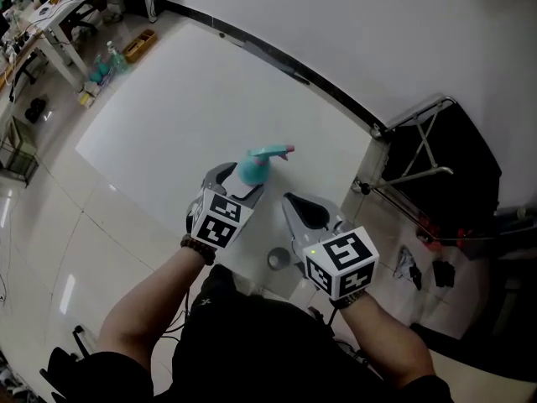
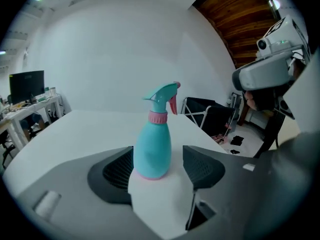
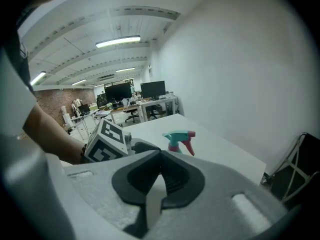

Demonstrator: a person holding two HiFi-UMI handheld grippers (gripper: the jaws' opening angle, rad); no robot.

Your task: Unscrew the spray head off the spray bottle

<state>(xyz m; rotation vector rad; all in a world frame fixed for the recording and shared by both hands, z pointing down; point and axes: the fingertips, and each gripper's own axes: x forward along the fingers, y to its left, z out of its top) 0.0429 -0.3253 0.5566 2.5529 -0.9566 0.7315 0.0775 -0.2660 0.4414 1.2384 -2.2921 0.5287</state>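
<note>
Nothing of the unscrewing itself shows as done. The teal plastic spray bottle [image 1: 252,171] stands upright on the white tabletop [image 1: 185,99], close to its near edge and nearer its right edge than its left. Its teal spray head with the pink trigger [image 2: 162,96] sits fully on the neck, with the pink threaded collar [image 2: 158,117] snug beneath it and no gap showing.

The left claw [image 1: 239,183] is set wide around the lower body of the bottle. In the left gripper view the bottle stands between the two dark ribbed pads [image 2: 202,166]. A clear gap shows on the right side, and I see no squeeze on the left, so I judge the bottle framed but not yet gripped.

The right claw [image 1: 298,208] hangs a little apart, on the bottle's right and towards the near edge. Its jaws are pressed together with nothing between them, and the spray head shows beyond their tips in the right gripper view.

By my reading this is the very start. The left claw has yet to close and steady the body. The right claw must open, take the head or collar, and turn it off the thread, probably in several turns with re-grips.
</note>
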